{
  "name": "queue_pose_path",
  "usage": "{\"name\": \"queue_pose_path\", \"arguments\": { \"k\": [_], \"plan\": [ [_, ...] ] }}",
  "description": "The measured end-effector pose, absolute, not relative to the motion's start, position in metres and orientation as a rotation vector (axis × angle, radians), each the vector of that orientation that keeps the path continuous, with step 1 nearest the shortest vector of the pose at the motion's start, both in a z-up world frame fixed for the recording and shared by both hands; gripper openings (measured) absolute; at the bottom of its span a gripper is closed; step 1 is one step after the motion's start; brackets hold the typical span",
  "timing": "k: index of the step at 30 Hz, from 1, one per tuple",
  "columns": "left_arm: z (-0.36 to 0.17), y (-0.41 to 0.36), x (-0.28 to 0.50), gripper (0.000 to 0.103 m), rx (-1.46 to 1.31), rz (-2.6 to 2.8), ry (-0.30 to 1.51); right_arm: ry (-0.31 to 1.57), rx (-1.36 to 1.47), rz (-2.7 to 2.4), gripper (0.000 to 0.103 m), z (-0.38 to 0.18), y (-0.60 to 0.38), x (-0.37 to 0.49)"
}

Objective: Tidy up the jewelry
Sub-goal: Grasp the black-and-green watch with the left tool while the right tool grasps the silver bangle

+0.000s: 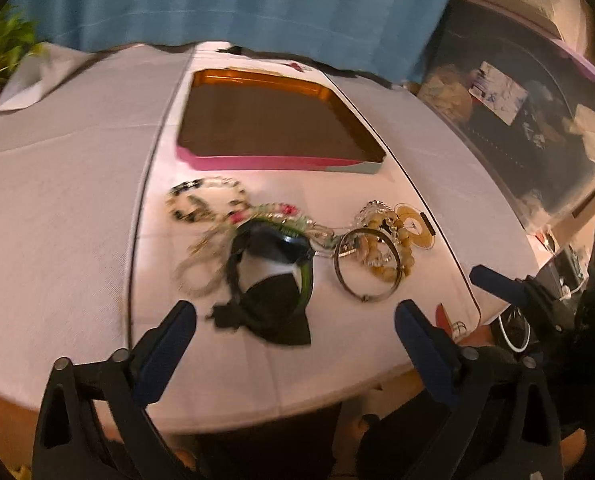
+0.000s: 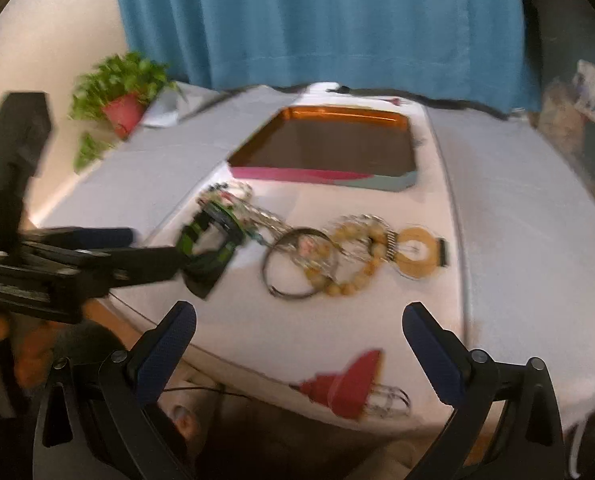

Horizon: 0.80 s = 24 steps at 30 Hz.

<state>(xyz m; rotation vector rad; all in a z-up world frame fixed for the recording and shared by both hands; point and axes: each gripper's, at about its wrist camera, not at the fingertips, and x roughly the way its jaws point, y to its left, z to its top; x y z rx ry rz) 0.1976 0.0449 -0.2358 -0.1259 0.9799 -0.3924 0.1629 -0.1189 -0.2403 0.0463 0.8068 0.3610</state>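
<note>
both tongs wide open and empty here, left gripper (image 1: 295, 322) over the near edge of the table (image 1: 57, 208), right gripper (image 2: 299, 326) out by the near right corner. the jewelry sits in a band across the middle of the white cloth, nothing yet in the tray (image 1: 217, 158) towards the far edge. trouble spot on the left: the green bangle (image 1: 307, 280) lies tangled with the black ribbon (image 1: 273, 316) and the beaded strands (image 1: 201, 196), so a pinch there could drag the whole clump. over right, the metal hoop (image 2: 297, 264) overlaps the amber beads (image 2: 357, 276), so one could pull the other. watch the red piece (image 2: 349, 384) at the near edge, a nudge might tip it off.
</note>
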Motion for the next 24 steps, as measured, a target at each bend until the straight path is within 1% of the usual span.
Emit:
{"name": "queue_pose_path", "arguments": {
  "k": [1, 2, 4, 5, 6, 7, 8, 9, 13, 15, 24],
  "plan": [
    [-0.238, 0.043, 0.203, 0.085, -0.125, -0.412, 0.98, 0.788, 0.032, 0.362, 0.102, -0.242, -0.117, 0.167],
    [-0.242, 0.041, 0.209, 0.078, -0.115, -0.421, 0.985, 0.782, 0.014, 0.359, 0.1, -0.244, -0.115, 0.168],
    [-0.251, 0.038, 0.218, 0.075, -0.071, -0.402, 1.004, 0.76, -0.046, 0.38, 0.088, -0.249, -0.107, 0.176],
    [-0.255, 0.036, 0.222, 0.071, -0.054, -0.395, 1.014, 0.757, -0.058, 0.394, 0.079, -0.249, -0.104, 0.177],
    [-0.258, 0.035, 0.225, 0.064, -0.048, -0.39, 1.021, 0.758, -0.091, 0.412, 0.074, -0.253, -0.098, 0.182],
    [-0.261, 0.037, 0.226, 0.059, -0.049, -0.386, 1.024, 0.763, -0.113, 0.421, 0.073, -0.257, -0.093, 0.185],
    [-0.261, 0.039, 0.228, 0.052, -0.054, -0.381, 1.024, 0.775, -0.137, 0.433, 0.069, -0.261, -0.086, 0.188],
    [-0.261, 0.042, 0.228, 0.051, -0.063, -0.386, 1.025, 0.785, -0.149, 0.436, 0.067, -0.264, -0.083, 0.191],
    [-0.254, 0.057, 0.222, 0.047, -0.122, -0.414, 1.026, 0.816, -0.181, 0.409, 0.067, -0.277, -0.073, 0.205],
    [-0.248, 0.065, 0.218, 0.046, -0.154, -0.427, 1.027, 0.835, -0.175, 0.406, 0.061, -0.281, -0.071, 0.211],
    [-0.241, 0.074, 0.208, 0.046, -0.143, -0.432, 1.001, 0.788, -0.094, 0.388, 0.06, -0.263, -0.093, 0.198]
  ]
}}
